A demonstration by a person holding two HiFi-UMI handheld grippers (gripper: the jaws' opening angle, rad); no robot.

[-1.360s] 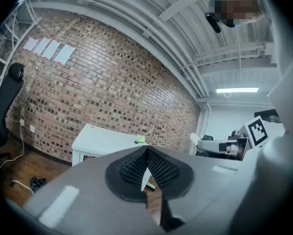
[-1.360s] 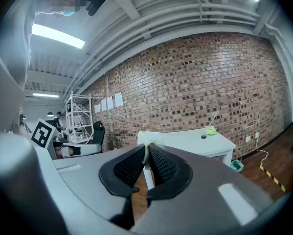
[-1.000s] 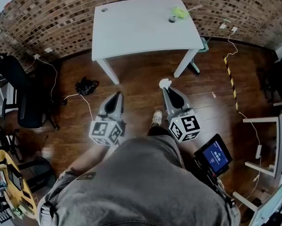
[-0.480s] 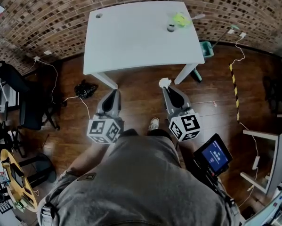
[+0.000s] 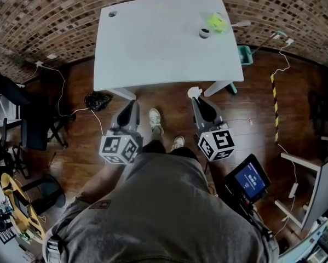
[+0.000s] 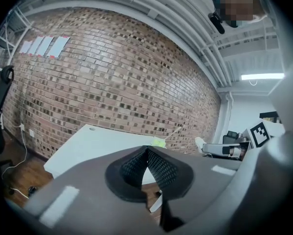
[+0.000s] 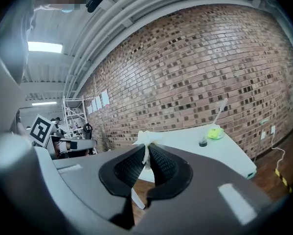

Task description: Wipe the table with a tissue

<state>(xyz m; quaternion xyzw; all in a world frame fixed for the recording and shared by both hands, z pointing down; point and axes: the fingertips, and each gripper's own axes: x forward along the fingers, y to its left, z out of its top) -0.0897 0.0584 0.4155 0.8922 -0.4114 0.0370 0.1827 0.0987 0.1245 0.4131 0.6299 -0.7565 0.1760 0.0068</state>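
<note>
You stand facing the near edge of a white table (image 5: pixel 153 43), with both grippers held low in front of your body and pointing toward it. Neither gripper is over the tabletop yet; both hang above the wooden floor, just short of the table's front edge. Your right gripper (image 5: pixel 196 99) has its jaws pressed together on a small crumpled white tissue (image 7: pixel 147 137). The tissue is pinched at the very tips, so a tuft sticks out past the jaws toward the table. That hold probably serves the wipe, since the loose end can meet the surface before the hard jaws do. Your left gripper (image 6: pixel 146 153) has its jaws closed with the ribbed pads meeting at the tips. Nothing sits between them, and it touches nothing; it appears to be held alongside simply to keep it out of the way. The tabletop is mostly bare. At its far right corner sit a small dark round thing (image 5: pixel 204 33) and a yellow-green object (image 5: pixel 217 22) just beside it, well apart from both grippers. The wide bare area nearest you looks like the natural place to begin. Judging from this, wiping has not begun, and the tissue must first be carried forward and lowered onto the table.
</note>
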